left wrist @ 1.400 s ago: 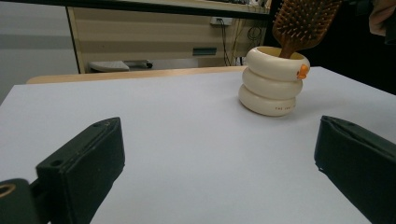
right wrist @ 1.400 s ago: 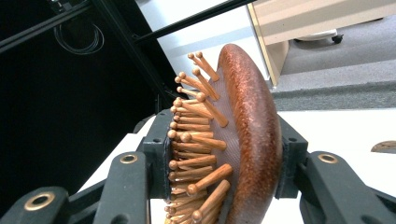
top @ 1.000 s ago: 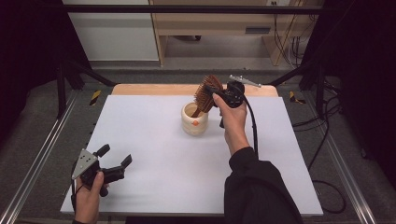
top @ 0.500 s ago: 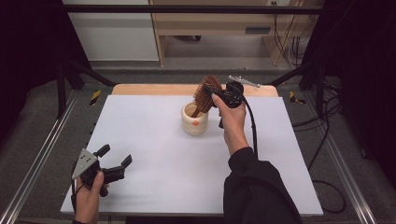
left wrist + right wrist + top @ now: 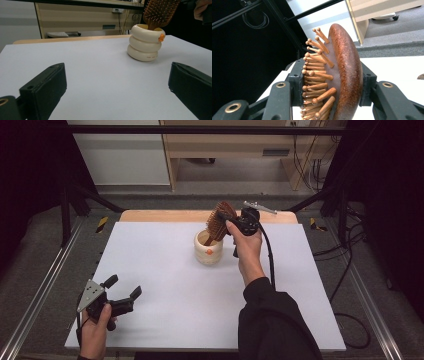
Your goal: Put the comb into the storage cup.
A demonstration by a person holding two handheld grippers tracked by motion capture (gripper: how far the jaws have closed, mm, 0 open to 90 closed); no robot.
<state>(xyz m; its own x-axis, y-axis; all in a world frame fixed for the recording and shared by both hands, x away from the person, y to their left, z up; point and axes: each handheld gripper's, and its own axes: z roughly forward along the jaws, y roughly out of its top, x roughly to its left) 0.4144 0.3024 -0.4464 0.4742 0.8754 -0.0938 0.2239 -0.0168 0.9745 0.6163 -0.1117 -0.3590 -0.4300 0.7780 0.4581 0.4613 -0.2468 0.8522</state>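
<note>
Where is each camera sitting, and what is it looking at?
High view: above the person's side, looking forward and down on the white table; both forearms, left gripper and right gripper show.
Left gripper view: rides low on that gripper, looking across the table between its open jaws at the cream cup.
Right gripper view: rides on that gripper, looking along its jaws clamped on the hairbrush.
Shared: hairbrush and table appear in all three; the cup in the first two.

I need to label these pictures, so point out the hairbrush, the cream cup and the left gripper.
hairbrush (image 5: 347, 72), right gripper view, wooden back.
cream cup (image 5: 143, 45), left gripper view, ribbed side wall.
left gripper (image 5: 124, 287), high view, midway between fingertips.
</note>
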